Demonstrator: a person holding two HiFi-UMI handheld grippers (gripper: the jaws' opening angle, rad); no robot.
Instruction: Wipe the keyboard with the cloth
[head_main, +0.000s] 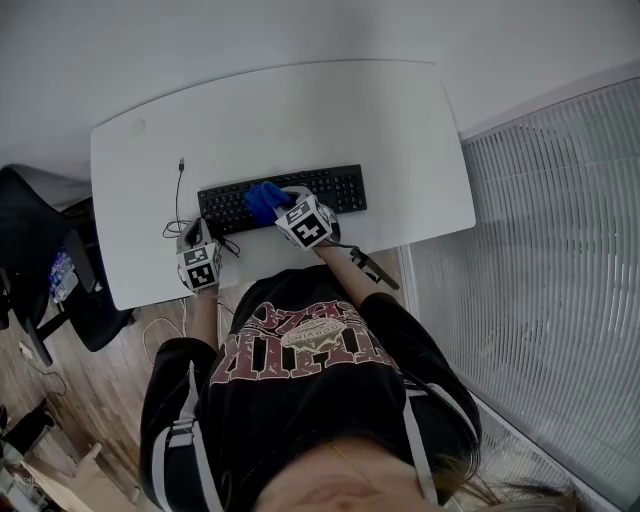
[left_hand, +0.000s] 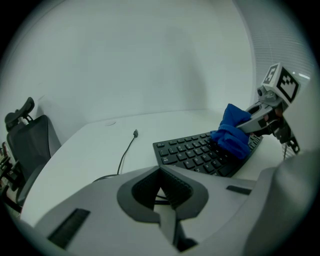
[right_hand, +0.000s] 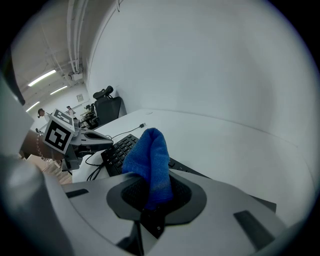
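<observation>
A black keyboard (head_main: 335, 186) lies in the middle of the white table (head_main: 300, 110). My right gripper (head_main: 284, 207) is shut on a blue cloth (head_main: 264, 202), which rests on the keys left of the keyboard's centre. The cloth (right_hand: 150, 160) sticks up from between the jaws in the right gripper view, with the keyboard (right_hand: 116, 151) beyond it. My left gripper (head_main: 200, 237) sits by the keyboard's left front corner. Its jaws (left_hand: 161, 192) are shut with nothing seen between them. From there the keyboard (left_hand: 192, 152), the cloth (left_hand: 232, 132) and the right gripper (left_hand: 257, 117) show at the right.
A black cable (head_main: 179, 195) with a loose plug runs along the table left of the keyboard and coils near my left gripper. A dark office chair (head_main: 40, 255) stands left of the table. A ribbed blind or panel (head_main: 545, 240) fills the right side.
</observation>
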